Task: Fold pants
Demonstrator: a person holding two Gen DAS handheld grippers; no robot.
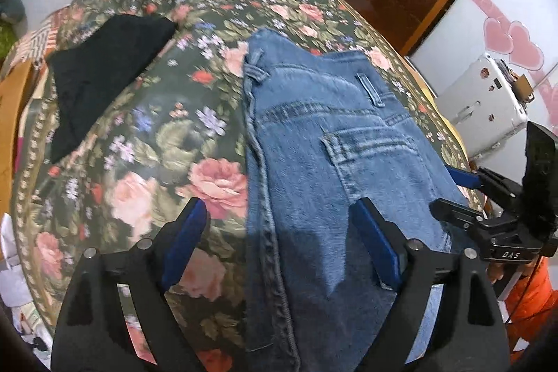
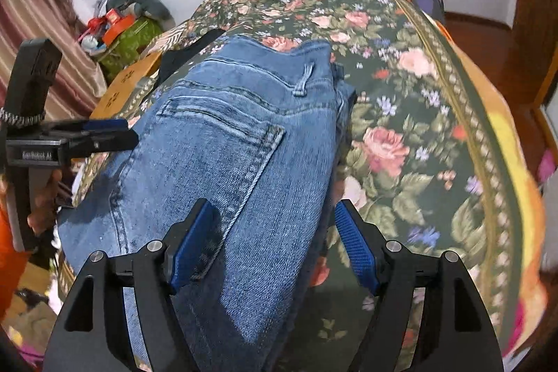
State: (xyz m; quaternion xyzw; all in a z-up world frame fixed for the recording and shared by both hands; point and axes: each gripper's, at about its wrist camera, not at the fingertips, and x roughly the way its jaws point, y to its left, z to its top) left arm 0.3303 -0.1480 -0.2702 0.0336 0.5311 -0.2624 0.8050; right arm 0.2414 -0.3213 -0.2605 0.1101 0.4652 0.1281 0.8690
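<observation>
Each gripper, the left gripper and the right gripper, is built of matte black plastic arms that fork into two fingers, with round silver screw heads at the pivots and ribbed blue pads on the inner finger faces. Seen from the side, the left unit bears a white "GenRobot AI" marking on its black body and a black-and-white braided cord around its upright block, while the right unit bears the white letters "DAS". The person wears an orange sleeve, visible behind each handle.
</observation>
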